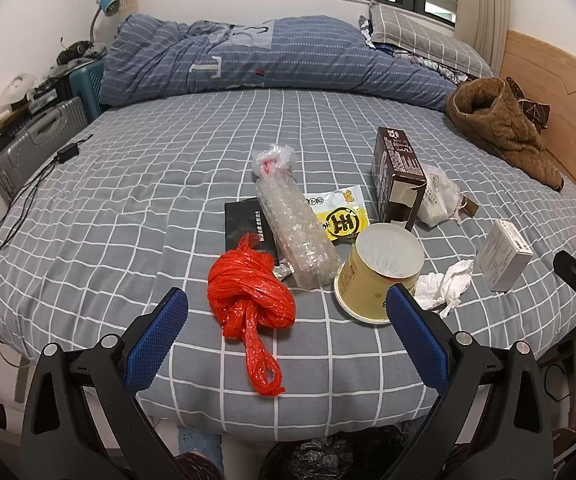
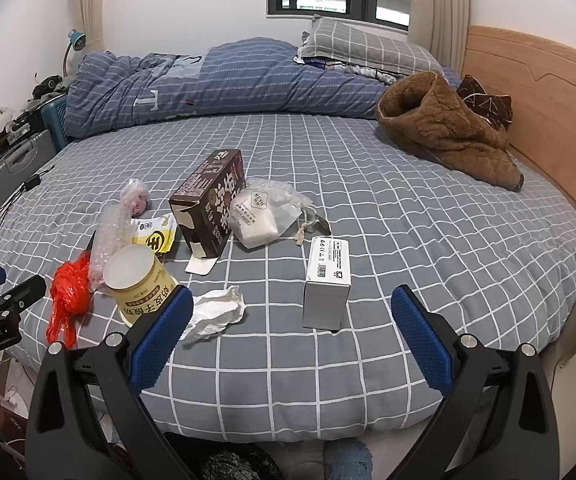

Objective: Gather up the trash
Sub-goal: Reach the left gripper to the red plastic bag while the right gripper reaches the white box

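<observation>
Trash lies on the grey checked bed [image 1: 128, 200]. In the left wrist view: a knotted red plastic bag [image 1: 250, 300], a bubble-wrap roll [image 1: 294, 224], a yellow snack packet [image 1: 342, 218], a tipped yellow paper cup [image 1: 376, 276], crumpled tissue [image 1: 446, 284], a brown carton [image 1: 398, 176], a white pouch [image 1: 438, 196] and a small white box [image 1: 504, 256]. My left gripper [image 1: 288, 300] is open, just short of the red bag. My right gripper [image 2: 292, 300] is open, with the white box [image 2: 326, 280] and tissue [image 2: 216, 310] between its fingers' line, beyond the tips. The cup [image 2: 138, 284] lies left.
A rolled blue quilt [image 1: 272, 56], pillows [image 1: 420, 36] and a brown coat [image 1: 500, 128] lie at the far side. A wooden headboard [image 1: 560, 92] runs along the right. Suitcases [image 1: 32, 144] stand left. A black cable [image 1: 20, 200] lies on the bed's left edge. A black bag [image 1: 316, 458] is below the bed edge.
</observation>
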Available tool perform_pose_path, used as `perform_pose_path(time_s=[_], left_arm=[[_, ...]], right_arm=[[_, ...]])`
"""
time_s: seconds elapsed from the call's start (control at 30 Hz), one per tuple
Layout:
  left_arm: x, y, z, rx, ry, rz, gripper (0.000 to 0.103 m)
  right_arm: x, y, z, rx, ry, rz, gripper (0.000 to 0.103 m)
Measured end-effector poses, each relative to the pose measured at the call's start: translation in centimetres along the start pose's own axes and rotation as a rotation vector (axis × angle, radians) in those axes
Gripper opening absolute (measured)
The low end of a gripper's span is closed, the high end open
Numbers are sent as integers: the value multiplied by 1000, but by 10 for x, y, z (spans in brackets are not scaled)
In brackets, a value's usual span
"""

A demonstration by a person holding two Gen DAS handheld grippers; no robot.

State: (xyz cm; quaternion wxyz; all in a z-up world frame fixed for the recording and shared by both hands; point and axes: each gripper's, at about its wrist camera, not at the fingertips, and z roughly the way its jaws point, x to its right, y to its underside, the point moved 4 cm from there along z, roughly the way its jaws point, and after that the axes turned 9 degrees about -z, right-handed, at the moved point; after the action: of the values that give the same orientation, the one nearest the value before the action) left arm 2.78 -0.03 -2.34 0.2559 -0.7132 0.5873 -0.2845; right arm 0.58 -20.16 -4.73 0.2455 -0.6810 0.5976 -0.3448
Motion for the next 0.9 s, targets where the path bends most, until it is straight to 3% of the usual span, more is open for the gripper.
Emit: perform_pose_path(time_s=[0.3, 0.53, 0.9], left_arm=[[-2, 1, 3, -7, -6, -2, 97], [-11, 1, 23, -33, -32, -4, 97], [-30, 1, 75, -107, -80, -24, 95]], right_arm=[[1, -1, 1, 29, 6, -5, 95], [-1, 5, 26, -54, -3, -6, 95], [12, 12, 76, -118, 46, -2, 86]])
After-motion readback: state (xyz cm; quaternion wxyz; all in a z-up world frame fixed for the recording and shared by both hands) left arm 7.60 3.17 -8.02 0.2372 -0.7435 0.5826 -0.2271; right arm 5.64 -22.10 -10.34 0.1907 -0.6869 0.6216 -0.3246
